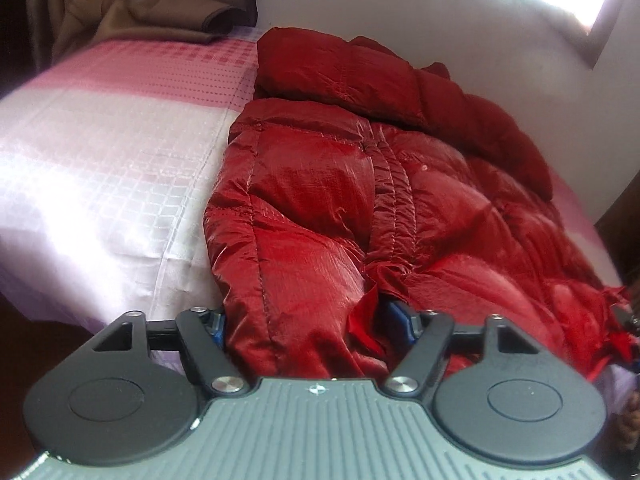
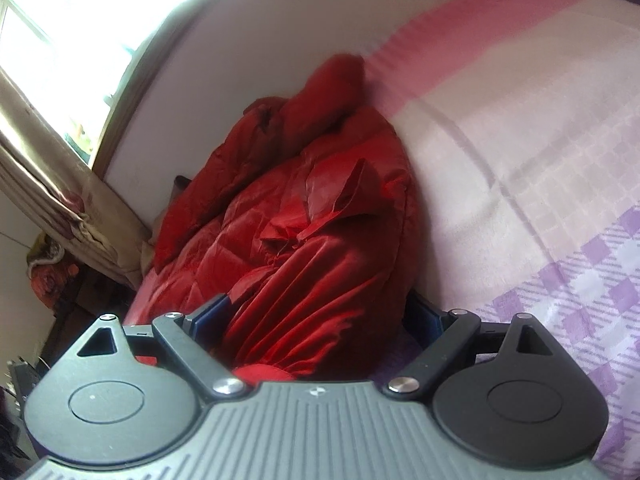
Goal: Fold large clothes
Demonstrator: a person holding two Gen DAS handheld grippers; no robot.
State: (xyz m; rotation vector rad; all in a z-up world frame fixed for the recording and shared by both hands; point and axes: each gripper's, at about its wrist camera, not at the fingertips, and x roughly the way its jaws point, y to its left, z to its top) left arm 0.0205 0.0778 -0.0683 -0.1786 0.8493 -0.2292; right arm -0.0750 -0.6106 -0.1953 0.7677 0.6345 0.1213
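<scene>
1. Plainly, the red puffer jacket (image 1: 360, 208) lies on the bed (image 1: 100, 152), its near hem bunched between both grippers' jaws; slippery shell may slide free.
2. Left gripper (image 1: 316, 322) half-spread, right gripper (image 2: 320, 312) wide; whether either pinches, I cannot tell; a shallow bite would drop the hem.

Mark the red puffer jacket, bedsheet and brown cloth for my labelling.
red puffer jacket (image 1: 320, 208), left wrist view, quilted front panel.
bedsheet (image 1: 112, 184), left wrist view, bare checked area.
brown cloth (image 1: 192, 16), left wrist view, folded top.
</scene>
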